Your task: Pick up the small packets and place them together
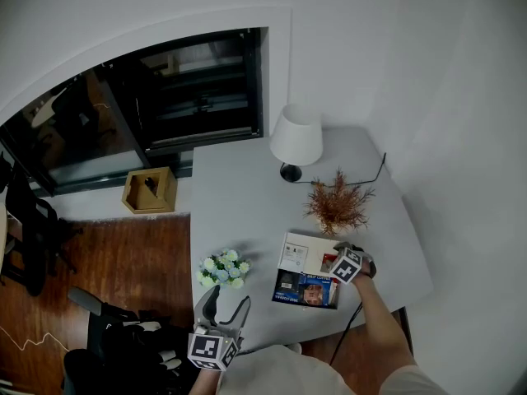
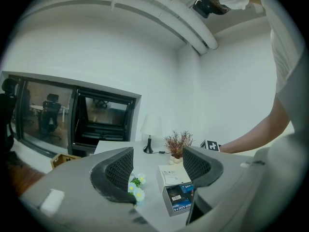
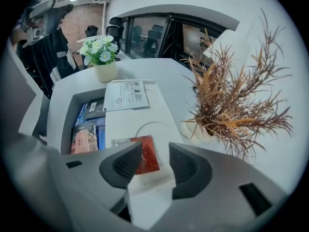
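A small red packet [image 3: 148,159] lies flat on the white lid [image 3: 126,124] of an open box [image 1: 305,289]. My right gripper [image 3: 155,148] hovers just over it, jaws a little apart on either side of it, pads not pressing it. Several blue and brown packets [image 3: 85,129] fill the box beside the lid. In the head view the right gripper [image 1: 334,262] is at the lid's right end. My left gripper [image 1: 227,295] is open and empty near the table's front edge, left of the box [image 2: 177,197].
A dried plant in a white pot [image 3: 231,103] stands close on the right of the right gripper. A pot of white flowers [image 1: 224,268] sits left of the box. A lamp [image 1: 296,141] is at the back. A printed leaflet [image 3: 126,94] lies on the lid.
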Motion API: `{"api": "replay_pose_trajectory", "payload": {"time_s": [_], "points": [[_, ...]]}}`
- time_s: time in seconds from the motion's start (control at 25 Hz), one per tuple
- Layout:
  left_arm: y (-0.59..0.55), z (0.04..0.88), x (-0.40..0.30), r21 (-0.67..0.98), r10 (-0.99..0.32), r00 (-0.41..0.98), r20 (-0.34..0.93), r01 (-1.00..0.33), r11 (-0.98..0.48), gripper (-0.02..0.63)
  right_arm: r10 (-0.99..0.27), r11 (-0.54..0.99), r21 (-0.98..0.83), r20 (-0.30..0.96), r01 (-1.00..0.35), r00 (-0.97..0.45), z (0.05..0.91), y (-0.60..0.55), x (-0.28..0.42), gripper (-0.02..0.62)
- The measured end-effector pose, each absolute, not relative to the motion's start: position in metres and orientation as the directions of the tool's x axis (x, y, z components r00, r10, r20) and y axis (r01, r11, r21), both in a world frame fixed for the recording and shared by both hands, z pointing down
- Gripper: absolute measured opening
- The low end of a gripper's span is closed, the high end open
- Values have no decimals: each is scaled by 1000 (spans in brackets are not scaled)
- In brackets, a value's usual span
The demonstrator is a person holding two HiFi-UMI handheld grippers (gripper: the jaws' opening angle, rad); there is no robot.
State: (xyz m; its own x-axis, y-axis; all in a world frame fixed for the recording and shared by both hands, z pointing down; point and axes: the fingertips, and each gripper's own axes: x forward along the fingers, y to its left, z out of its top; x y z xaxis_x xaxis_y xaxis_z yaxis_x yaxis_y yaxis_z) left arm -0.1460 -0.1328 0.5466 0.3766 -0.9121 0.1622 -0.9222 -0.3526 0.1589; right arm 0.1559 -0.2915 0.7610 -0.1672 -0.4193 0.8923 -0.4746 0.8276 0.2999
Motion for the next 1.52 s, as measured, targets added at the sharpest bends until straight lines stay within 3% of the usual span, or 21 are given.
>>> {"api": "replay_pose_trajectory", "payload": {"time_s": [0.08, 0.24, 0.36, 0.6, 0.8, 0.84, 0.88, 1.24, 1.52], "points": [[-132, 545, -145, 164, -910, 382, 159, -920, -357, 316, -445, 814, 316, 878, -487, -175, 754, -292, 156, 313], [-134, 537, -136, 182, -900, 413, 138, -904, -387, 316, -550, 749, 343, 799, -567, -244, 717, -290, 151, 321], [-139, 531, -120, 171, -884, 453, 117, -886, -431, 316, -664, 662, 321, 671, -677, -330, 670, -275, 144, 320], [-148, 514, -93, 163, -863, 502, 58, -857, -488, 316, -893, 400, 138, 283, -906, -351, 564, -222, 158, 319], [-146, 503, -61, 100, -816, 577, 31, -815, -571, 316, -943, 311, 51, -106, -949, -315, 482, -151, 160, 321], [-144, 501, -55, 81, -809, 587, 27, -808, -584, 316, -940, 300, 32, -160, -953, -301, 474, -138, 160, 385], [-142, 499, -51, 63, -803, 595, 21, -803, -593, 316, -943, 282, 15, -182, -959, -280, 471, -127, 161, 448], [-118, 493, -37, 23, -786, 618, -12, -786, -618, 318, -984, 176, 116, -16, -978, -179, 505, -100, 161, 419], [-106, 498, -40, 43, -794, 608, -4, -793, -607, 318, -982, 187, 125, -1, -974, -189, 499, -91, 155, 417]]}}
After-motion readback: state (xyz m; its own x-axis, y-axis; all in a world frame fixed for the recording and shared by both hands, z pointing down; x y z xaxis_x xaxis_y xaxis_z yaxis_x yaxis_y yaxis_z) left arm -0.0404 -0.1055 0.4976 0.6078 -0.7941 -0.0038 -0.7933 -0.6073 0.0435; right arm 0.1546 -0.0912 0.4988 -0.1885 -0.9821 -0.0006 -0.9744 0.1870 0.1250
